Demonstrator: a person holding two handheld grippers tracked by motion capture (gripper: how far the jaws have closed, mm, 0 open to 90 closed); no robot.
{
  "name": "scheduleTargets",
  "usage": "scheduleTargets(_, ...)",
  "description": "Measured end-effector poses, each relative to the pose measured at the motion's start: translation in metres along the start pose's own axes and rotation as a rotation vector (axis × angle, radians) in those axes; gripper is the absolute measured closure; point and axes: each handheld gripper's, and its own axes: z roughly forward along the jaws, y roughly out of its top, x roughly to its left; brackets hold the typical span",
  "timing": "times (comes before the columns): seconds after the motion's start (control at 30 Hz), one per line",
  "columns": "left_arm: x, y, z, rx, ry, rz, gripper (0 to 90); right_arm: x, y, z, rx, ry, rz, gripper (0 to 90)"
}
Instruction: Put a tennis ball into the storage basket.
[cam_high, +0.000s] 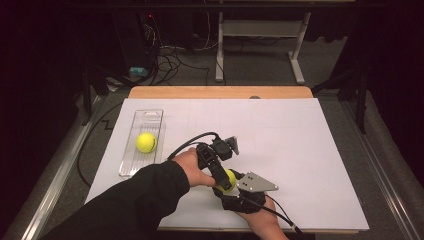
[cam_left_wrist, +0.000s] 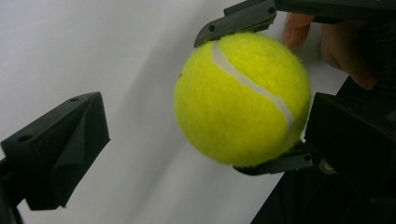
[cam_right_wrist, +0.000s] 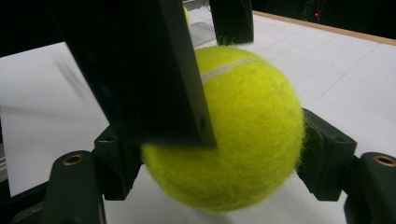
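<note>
Right gripper (cam_high: 231, 184) around tennis ball (cam_high: 229, 178)

The fuzzy felt tennis ball (cam_right_wrist: 233, 135) sits between matt black plastic tongs (cam_right_wrist: 219, 154) over a smooth white sheet (cam_high: 290, 145).

In the high view, the held tennis ball (cam_high: 229, 178) is largely covered by the left tool (cam_high: 226, 176) and by the grey plate of the right tool (cam_high: 235, 189); only a small yellow patch is seen. The person's forearms are cut off by the lower edge. The far room is too dark to be read.

In the left tool view, one own jaw is cut off at the right edge, and the right tool's jaws are partly hidden behind the ball.

In the right tool view, a blurred black jaw of the left tool covers the ball's upper left. The tray (cam_right_wrist: 201, 30) behind is mostly hidden.
</note>
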Motion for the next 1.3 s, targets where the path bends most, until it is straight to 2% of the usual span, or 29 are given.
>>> scheduleTargets(0.17, 0.001, 0.001, 0.008, -0.001, -0.035, -0.005, 5.1, 0.001, 0.001, 0.0, -0.01, 0.002, -0.003, 27.2)
scheduleTargets(0.3, 0.001, 0.001, 0.011, 0.005, -0.056, -0.002, 13.7, 0.002, 0.002, 0.001, -0.012, -0.01, -0.002, 27.2)
scheduleTargets(0.53, 0.002, 0.002, 0.012, 0.003, -0.091, -0.001, 22.2, 0.002, 0.003, 0.001, -0.017, -0.026, -0.012, 27.2)
scheduleTargets(0.6, 0.002, 0.002, 0.012, -0.001, -0.095, -0.003, 25.0, 0.001, 0.003, 0.001, -0.017, -0.029, -0.015, 27.1)
scheduleTargets(0.9, 0.0, 0.002, 0.011, 0.004, -0.084, -0.002, 26.2, 0.001, 0.002, 0.001, -0.019, -0.02, -0.008, 26.0)
scheduleTargets(1.07, 0.0, 0.003, 0.007, -0.003, -0.076, 0.0, 26.3, -0.001, 0.001, 0.003, -0.015, -0.003, -0.002, 14.4)
scheduleTargets(1.13, 0.0, 0.003, 0.007, -0.007, -0.075, -0.006, 26.3, -0.001, 0.001, 0.004, -0.012, -0.005, -0.007, 12.3)
scheduleTargets(1.17, 0.0, 0.003, 0.006, -0.012, -0.074, -0.005, 26.3, -0.002, 0.0, 0.004, -0.011, -0.019, -0.003, 4.2)
scheduleTargets(1.2, 0.001, 0.003, 0.005, -0.014, -0.072, -0.006, 26.3, -0.002, 0.0, 0.004, -0.007, -0.024, 0.003, 1.4)
scheduleTargets(1.3, 0.004, 0.002, 0.001, -0.013, -0.058, -0.014, 26.3, -0.002, 0.0, 0.004, -0.001, -0.036, 0.014, 0.0)
